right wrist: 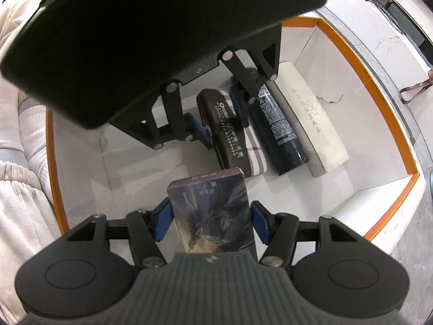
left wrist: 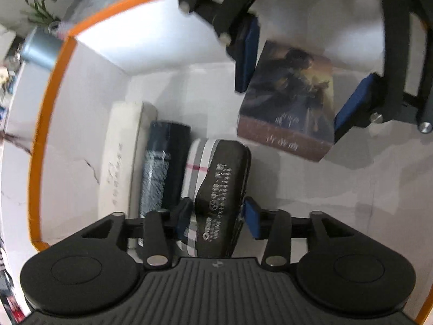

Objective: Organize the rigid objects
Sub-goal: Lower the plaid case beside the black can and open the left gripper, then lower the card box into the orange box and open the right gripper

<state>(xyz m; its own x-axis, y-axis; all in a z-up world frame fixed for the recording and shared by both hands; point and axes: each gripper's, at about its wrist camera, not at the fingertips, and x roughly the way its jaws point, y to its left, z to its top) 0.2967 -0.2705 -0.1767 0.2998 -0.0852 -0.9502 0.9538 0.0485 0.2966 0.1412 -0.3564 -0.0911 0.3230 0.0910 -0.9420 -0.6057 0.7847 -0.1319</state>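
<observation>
Box: white inside, orange rim, both grippers reaching steeply down into it from opposite sides.

Left gripper: pointing down over the row of items at the box wall. Its blue pads are standing to either side of the black case; a gap is showing at the right pad, while the other pad is sitting close against the plaid side, so the jaws are reading as parted rather than clamped. The case is lying on the plaid pouch, which is resting on the box floor.

Right gripper: pointing down near the middle of the box, its pads flanking the long edges of the picture card box. A thin gap is showing at each pad, so the jaws are standing apart around it; whether they are touching it cannot be told for certain.

Row beside the case: dark bottle lying on its side, then a long white box against the wall.

Person: pale ribbed sleeve showing at the edge of the right view.
</observation>
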